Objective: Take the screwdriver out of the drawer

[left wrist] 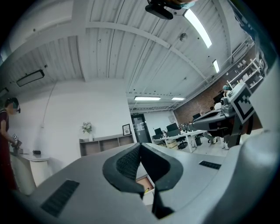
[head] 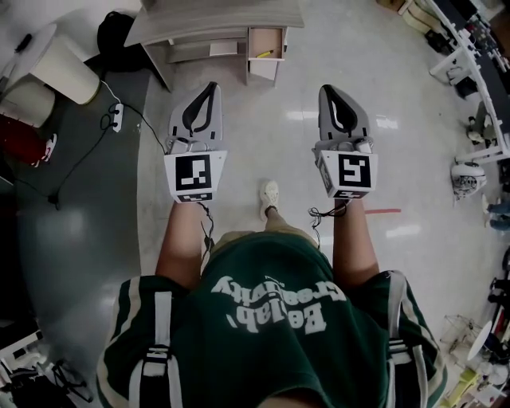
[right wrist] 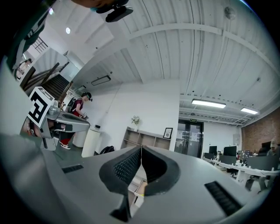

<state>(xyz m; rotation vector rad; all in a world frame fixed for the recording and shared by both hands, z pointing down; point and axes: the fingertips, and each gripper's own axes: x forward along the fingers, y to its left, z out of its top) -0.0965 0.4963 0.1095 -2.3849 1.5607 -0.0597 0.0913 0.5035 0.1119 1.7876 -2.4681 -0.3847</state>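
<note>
Screwdriver (head: 264, 54): faint yellow sliver in open drawer (head: 263, 72); left gripper (head: 211, 88), right gripper (head: 325, 90) fingers closed, empty.

The person wears a green white-lettered shirt (head: 271, 311); grey left tongs (head: 209, 86) and right tongs (head: 327, 89) bear marker cubes (head: 195, 177).

Glossy pale floor (head: 414, 159), darker grey along the left. Standing on it at top: a pale tabletop (head: 215, 20), open drawer (head: 267, 38) beneath, with a small yellow item (head: 265, 53) inside. Also on the floor: white power strip (head: 116, 117) with black cable, white cylinder (head: 64, 68), one shoe (head: 269, 195), short red strip (head: 384, 211).
</note>
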